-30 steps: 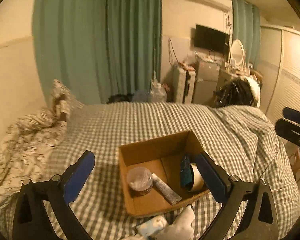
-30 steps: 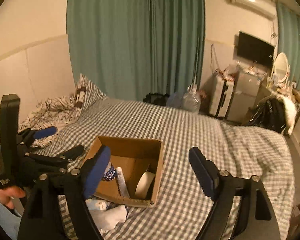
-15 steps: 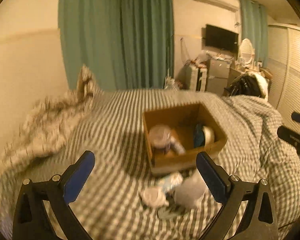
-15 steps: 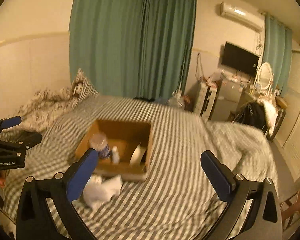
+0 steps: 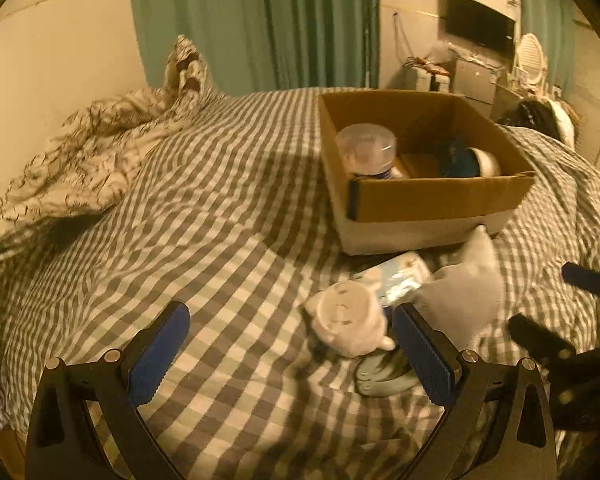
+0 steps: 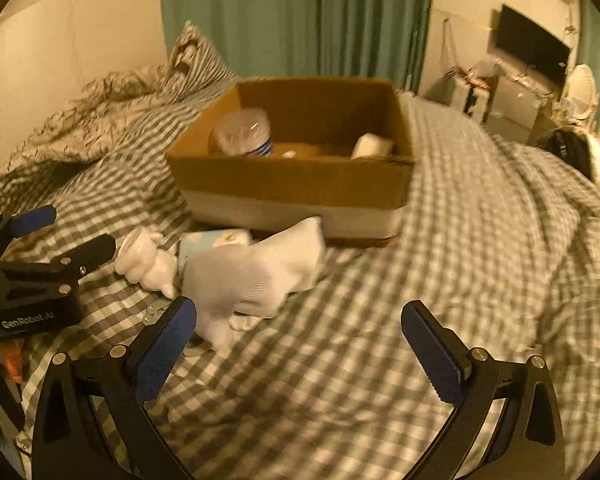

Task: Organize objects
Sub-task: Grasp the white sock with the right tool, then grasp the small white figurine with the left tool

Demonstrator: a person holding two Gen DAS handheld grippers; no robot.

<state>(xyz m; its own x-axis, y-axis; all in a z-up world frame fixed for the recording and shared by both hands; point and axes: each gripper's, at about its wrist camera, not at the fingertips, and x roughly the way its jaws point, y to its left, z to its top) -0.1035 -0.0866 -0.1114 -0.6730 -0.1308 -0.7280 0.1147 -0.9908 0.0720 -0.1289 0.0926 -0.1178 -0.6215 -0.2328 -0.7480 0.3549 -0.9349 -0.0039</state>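
A cardboard box (image 5: 440, 200) (image 6: 292, 184) sits on the checked bed. It holds a clear plastic bottle (image 5: 366, 150) (image 6: 244, 132) and a tape roll (image 5: 470, 162) (image 6: 372, 146). In front of the box lie a small white plush toy (image 5: 348, 320) (image 6: 146, 260), a pale blue packet (image 5: 396, 278) (image 6: 212, 240), a white sock (image 5: 464, 292) (image 6: 252, 276) and a flat grey item (image 5: 384, 374). My left gripper (image 5: 288, 350) is open and empty, its right finger beside the plush toy. My right gripper (image 6: 300, 346) is open and empty, its left finger near the sock.
A rumpled patterned duvet (image 5: 84, 148) and a pillow (image 5: 188, 68) lie at the far left of the bed. Green curtains (image 6: 300, 12) hang behind. A TV (image 6: 532, 50) and cluttered furniture stand at the right. The left gripper also shows at the left edge of the right wrist view (image 6: 40, 256).
Both grippers have pulled back and dropped lower toward the bed. The loose items in front of the box now sit between and beside the fingers. Both stay open.
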